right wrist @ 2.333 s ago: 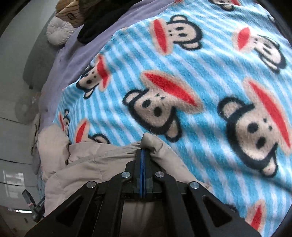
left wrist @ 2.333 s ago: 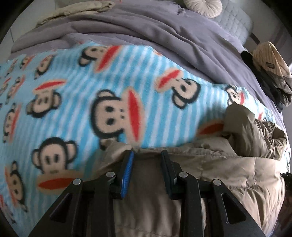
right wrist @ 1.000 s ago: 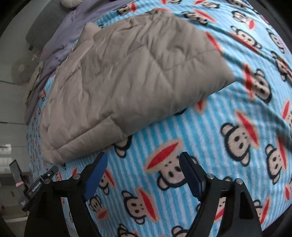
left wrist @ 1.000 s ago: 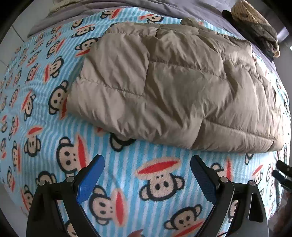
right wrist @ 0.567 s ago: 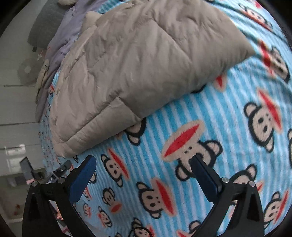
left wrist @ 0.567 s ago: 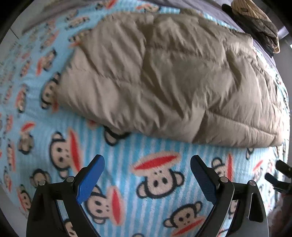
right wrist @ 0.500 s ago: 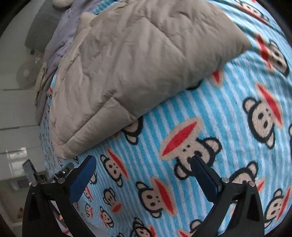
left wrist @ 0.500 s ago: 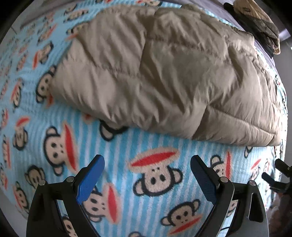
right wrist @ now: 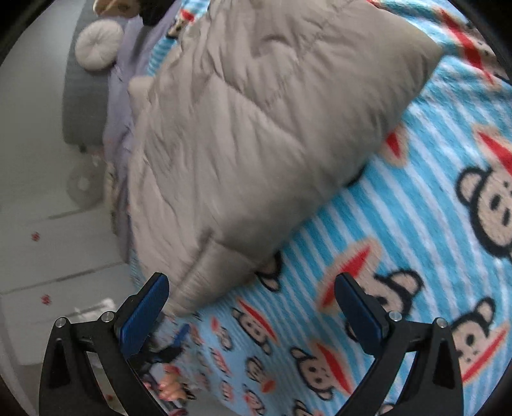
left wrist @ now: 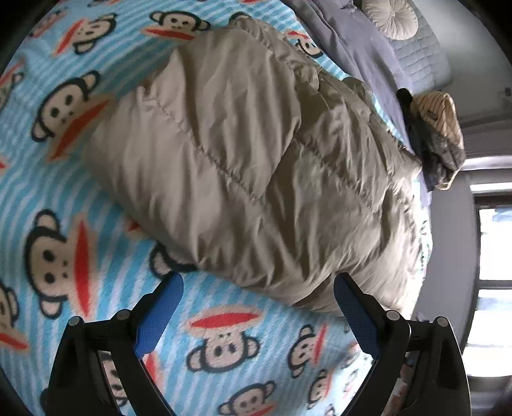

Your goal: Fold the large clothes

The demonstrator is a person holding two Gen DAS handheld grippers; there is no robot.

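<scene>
A beige quilted puffer jacket (left wrist: 256, 166) lies folded on a blue striped monkey-print blanket (left wrist: 224, 339). My left gripper (left wrist: 257, 288) hovers wide open just in front of the jacket's near edge, with nothing between its blue-padded fingers (left wrist: 158, 315). In the right wrist view the same jacket (right wrist: 262, 121) fills the upper half, its near corner reaching down toward the left finger (right wrist: 142, 315). My right gripper (right wrist: 251, 288) is also wide open and holds nothing, above the blanket (right wrist: 368, 262).
A purple-grey duvet (left wrist: 361, 60) and a round cream cushion (left wrist: 392, 17) lie beyond the jacket. A heap of dark and striped clothes (left wrist: 432, 134) sits at the bed's far right. The bed's edge and pale floor (right wrist: 38, 224) show at left in the right wrist view.
Both grippers released the jacket and pulled back, standing open. Over the last second both rolled and sank closer, so the jacket now looks larger and tilted.
</scene>
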